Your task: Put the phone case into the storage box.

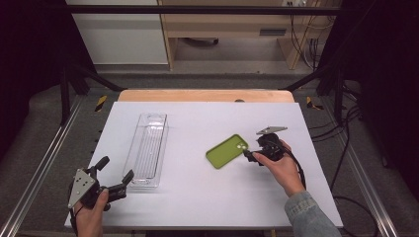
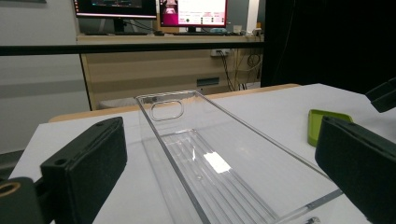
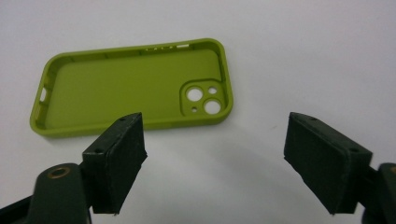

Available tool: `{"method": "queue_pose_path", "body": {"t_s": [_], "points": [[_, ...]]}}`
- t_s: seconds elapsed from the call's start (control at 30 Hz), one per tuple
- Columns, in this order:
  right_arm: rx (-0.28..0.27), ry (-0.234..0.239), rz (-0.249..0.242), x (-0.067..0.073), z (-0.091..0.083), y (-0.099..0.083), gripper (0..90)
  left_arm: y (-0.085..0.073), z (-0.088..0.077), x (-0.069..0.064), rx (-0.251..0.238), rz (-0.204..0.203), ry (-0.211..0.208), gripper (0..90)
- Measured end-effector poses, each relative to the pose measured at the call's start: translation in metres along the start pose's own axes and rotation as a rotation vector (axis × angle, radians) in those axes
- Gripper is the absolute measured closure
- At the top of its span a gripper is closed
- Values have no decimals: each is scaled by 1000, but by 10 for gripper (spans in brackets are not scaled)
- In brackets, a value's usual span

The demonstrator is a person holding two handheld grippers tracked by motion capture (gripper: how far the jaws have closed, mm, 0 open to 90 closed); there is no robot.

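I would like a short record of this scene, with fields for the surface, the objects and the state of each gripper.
surface: white table top
object 1: clear plastic tray, long, empty, left of centre
object 2: green phone case, lying open side up, right of centre
left gripper: open, near end of the tray, holding nothing
right gripper: open, just beside the phone case, holding nothing

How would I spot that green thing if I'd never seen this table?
Find the white table. Right of the long clear tray, by the right tool, lies a lime-green phone case, hollow side up, with camera holes in one corner.
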State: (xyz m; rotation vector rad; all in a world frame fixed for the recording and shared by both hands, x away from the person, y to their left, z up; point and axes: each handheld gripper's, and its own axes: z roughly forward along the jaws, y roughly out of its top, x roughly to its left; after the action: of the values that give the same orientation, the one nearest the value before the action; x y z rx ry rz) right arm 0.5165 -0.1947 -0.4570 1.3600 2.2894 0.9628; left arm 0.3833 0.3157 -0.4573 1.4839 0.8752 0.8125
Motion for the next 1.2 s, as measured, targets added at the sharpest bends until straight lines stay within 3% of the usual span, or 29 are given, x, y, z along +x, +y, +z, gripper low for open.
{"method": "queue_pose_path", "body": {"t_s": [0.3, 0.63, 0.83, 1.2], "points": [[-34, -10, 19, -5, 10, 1, 270, 1, 0, 0, -5, 0, -2, 17], [-80, 6, 95, -16, 19, 4, 328, 0, 0, 1, -4, -4, 1, 18], [-81, 3, 98, -17, 21, 5, 320, 0, 1, -1, -1, -2, -4, 18], [-48, -19, 60, -12, 29, 22, 341, 0, 0, 0, -1, -2, -3, 18]]}}
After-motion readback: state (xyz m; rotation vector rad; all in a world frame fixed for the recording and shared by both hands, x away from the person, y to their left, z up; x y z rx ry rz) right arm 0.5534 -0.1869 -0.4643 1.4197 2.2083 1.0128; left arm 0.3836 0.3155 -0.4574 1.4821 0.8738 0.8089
